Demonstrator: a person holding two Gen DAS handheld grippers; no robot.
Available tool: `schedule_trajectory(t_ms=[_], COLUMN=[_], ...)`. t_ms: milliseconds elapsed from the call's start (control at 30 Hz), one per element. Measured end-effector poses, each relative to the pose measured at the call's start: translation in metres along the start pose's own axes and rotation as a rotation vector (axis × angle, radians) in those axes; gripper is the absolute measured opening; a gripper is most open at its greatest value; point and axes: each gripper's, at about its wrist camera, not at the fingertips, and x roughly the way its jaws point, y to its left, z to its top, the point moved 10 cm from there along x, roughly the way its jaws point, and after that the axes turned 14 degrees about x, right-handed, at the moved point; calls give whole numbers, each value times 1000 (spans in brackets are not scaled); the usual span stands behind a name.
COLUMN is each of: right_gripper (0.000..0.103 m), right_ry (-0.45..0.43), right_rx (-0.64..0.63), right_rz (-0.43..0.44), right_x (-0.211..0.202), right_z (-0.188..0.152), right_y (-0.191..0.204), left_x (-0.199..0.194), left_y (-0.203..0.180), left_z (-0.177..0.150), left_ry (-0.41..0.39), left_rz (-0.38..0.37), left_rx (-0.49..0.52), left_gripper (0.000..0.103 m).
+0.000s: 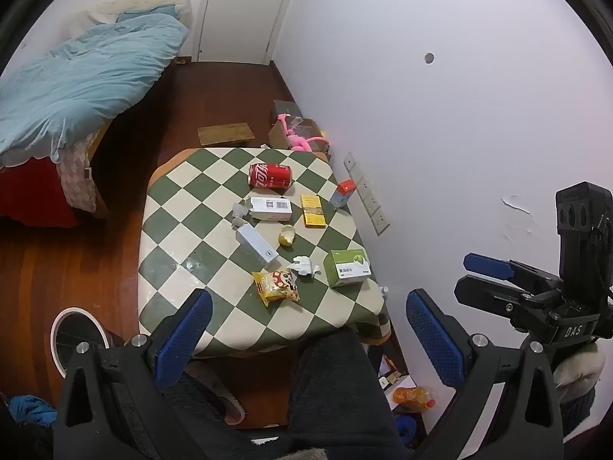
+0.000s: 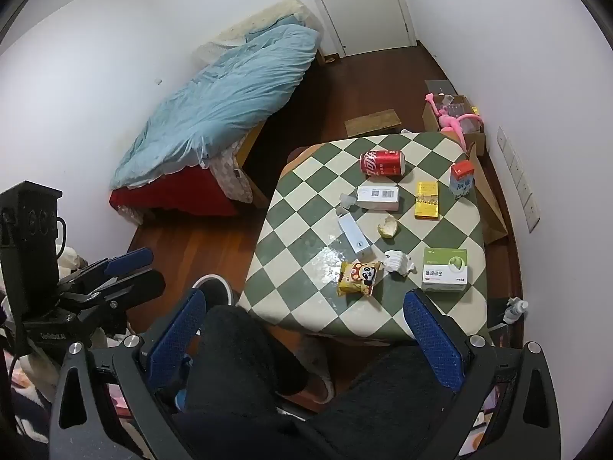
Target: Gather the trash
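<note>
Snack packet [image 1: 276,285] lies nearest on the tabletop [image 1: 172,237], ahead of both wide-open, empty hand-held grippers: left hand-held gripper [image 1: 306,329], right hand-held gripper [image 2: 306,329], about equally near.

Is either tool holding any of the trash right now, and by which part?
Nothing is held. The left tool and right tool are both wide open above the table, with nothing between their pads.

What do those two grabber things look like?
Each tool is black plastic with two long fingers faced in bumpy blue pads, and silver screws at the hinges. The right tool carries a boxy black camera block on top, white letters on its body and a thin black cable. The left tool looks alike.
</note>
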Motion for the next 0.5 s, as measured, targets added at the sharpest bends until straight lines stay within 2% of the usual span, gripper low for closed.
schedule_trajectory(t_ms=[500], right_gripper=[103], right_ry=[-6], right_rx=[-9], right_rz=[-1], right_x=[-4], right_z=[-2], right_y=[4], left_x=[0], left_y=[-2], left_z=[-1], left_ry=[-11], left_rz=[-1], left_rx=[-3], left_gripper=[103])
